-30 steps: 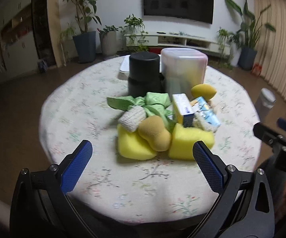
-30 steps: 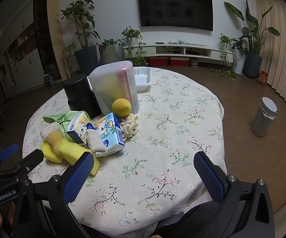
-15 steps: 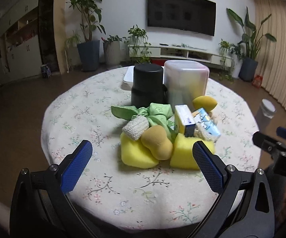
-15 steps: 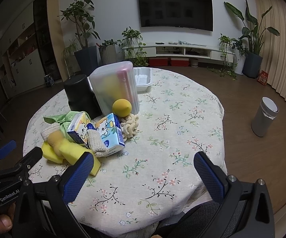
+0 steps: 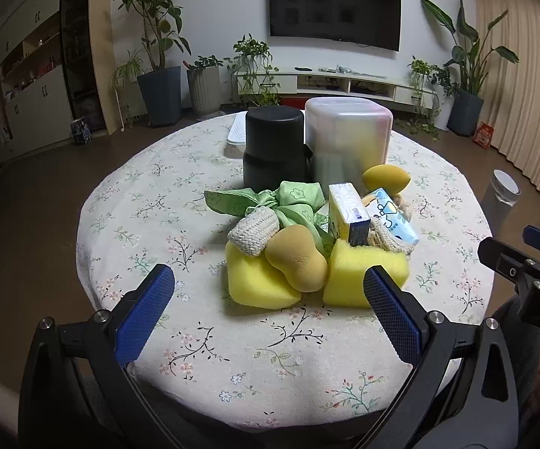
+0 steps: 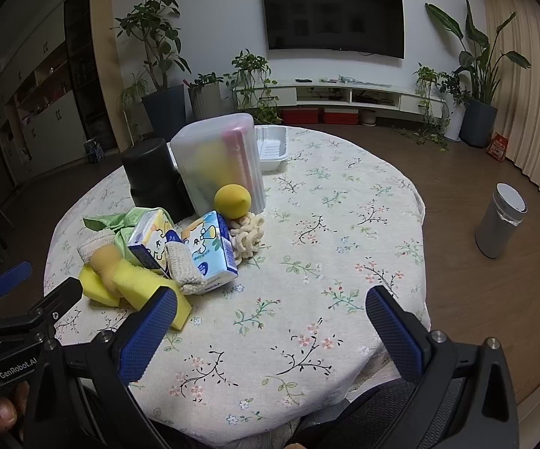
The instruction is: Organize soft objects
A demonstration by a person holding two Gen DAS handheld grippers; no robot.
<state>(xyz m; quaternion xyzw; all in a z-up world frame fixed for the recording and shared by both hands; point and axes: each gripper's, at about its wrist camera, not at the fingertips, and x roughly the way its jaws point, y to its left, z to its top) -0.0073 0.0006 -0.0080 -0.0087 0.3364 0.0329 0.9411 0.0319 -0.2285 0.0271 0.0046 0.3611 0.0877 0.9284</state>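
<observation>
A heap of soft things lies mid-table: two yellow sponges (image 5: 258, 280) (image 5: 359, 273), a tan gourd-shaped sponge (image 5: 294, 260), a knitted pad (image 5: 253, 230), a green cloth (image 5: 288, 202), two tissue packs (image 5: 348, 211) (image 6: 210, 247), a yellow egg sponge (image 5: 386, 179) and a cream knot rope (image 6: 247, 232). My left gripper (image 5: 268, 295) is open and empty, just short of the sponges. My right gripper (image 6: 268, 316) is open over bare tablecloth, right of the heap. Each gripper shows at the edge of the other's view.
Behind the heap stand a black canister (image 5: 273, 147) and a frosted plastic box (image 5: 346, 138) holding soft items, with a white tray (image 6: 271, 147) behind. The round table (image 6: 344, 262) carries a floral cloth. A grey bin (image 6: 500, 224) stands on the floor at right.
The left gripper has drawn back and risen slightly, so the heap sits a little farther off. The right gripper has barely moved. Both stay open.
</observation>
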